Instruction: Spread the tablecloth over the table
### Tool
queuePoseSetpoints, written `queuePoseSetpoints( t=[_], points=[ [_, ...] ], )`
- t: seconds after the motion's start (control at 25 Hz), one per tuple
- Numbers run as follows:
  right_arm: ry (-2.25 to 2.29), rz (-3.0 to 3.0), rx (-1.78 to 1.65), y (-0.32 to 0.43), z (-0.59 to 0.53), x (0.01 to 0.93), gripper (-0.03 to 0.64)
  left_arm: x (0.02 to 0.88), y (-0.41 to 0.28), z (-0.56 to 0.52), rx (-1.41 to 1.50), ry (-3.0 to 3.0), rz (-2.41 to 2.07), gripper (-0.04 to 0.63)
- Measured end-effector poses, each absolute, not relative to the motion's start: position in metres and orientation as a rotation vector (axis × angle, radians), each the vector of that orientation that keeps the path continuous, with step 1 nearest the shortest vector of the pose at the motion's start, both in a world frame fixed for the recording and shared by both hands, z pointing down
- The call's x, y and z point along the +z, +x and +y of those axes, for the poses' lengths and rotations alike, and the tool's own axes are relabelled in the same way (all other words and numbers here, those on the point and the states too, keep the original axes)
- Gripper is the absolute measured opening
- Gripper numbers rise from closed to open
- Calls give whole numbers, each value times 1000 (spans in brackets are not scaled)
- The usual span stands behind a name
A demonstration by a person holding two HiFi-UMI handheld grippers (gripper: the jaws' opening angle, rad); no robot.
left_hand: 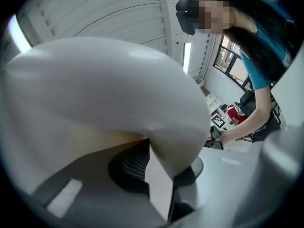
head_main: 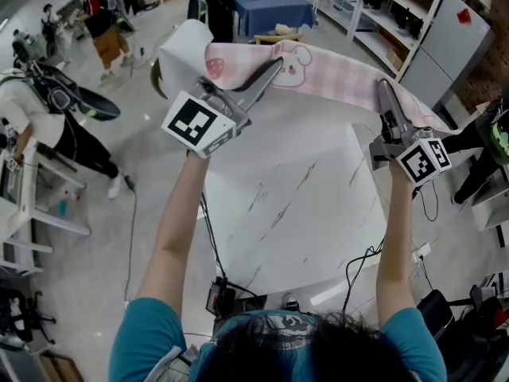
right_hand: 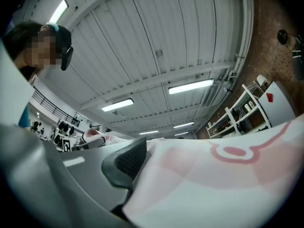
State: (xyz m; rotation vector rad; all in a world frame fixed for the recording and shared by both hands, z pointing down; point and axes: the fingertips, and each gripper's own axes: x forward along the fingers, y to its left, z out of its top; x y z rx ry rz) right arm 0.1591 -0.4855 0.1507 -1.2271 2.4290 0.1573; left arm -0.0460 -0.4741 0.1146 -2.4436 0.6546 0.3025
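A pink checked tablecloth (head_main: 334,74) with a white underside hangs stretched in the air over the far edge of the white marble table (head_main: 302,213). My left gripper (head_main: 274,66) is raised and shut on the cloth's left corner, where the white underside folds back. My right gripper (head_main: 384,86) is raised too and shut on the cloth's right edge. In the left gripper view the white cloth (left_hand: 109,94) bulges over the jaws, pinched at the left gripper (left_hand: 159,175). In the right gripper view the pink cloth (right_hand: 223,175) covers one jaw of the right gripper (right_hand: 142,175) beside a black pad (right_hand: 126,163).
Behind the table stands a blue-covered table (head_main: 274,10) with a wooden chair (head_main: 278,34). Shelves (head_main: 398,22) and a grey cabinet (head_main: 437,46) line the right. People (head_main: 103,22) stand at the left. Cables (head_main: 358,269) lie on the floor by the near edge.
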Motion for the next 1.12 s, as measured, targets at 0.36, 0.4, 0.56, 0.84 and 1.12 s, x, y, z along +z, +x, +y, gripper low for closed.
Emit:
queuePoseSetpoints(
  t=[0.36, 0.4, 0.56, 0.84, 1.12],
  points=[
    [-1244, 2457, 52, 190, -409, 183, 78, 138, -15, -393, 356, -2523, 594, 63],
    [-1240, 2463, 43, 191, -399, 187, 78, 142, -14, -382, 379, -2542, 606, 55],
    [-1238, 2489, -22, 200, -358, 212, 77, 167, -7, -336, 379, -2581, 711, 44],
    [-1225, 2605, -210, 190, -310, 285, 77, 255, -22, -296, 336, -2793, 1090, 41],
    [-1291, 2742, -391, 164, -283, 374, 75, 397, -55, -288, 327, -3168, 1508, 60]
  ],
)
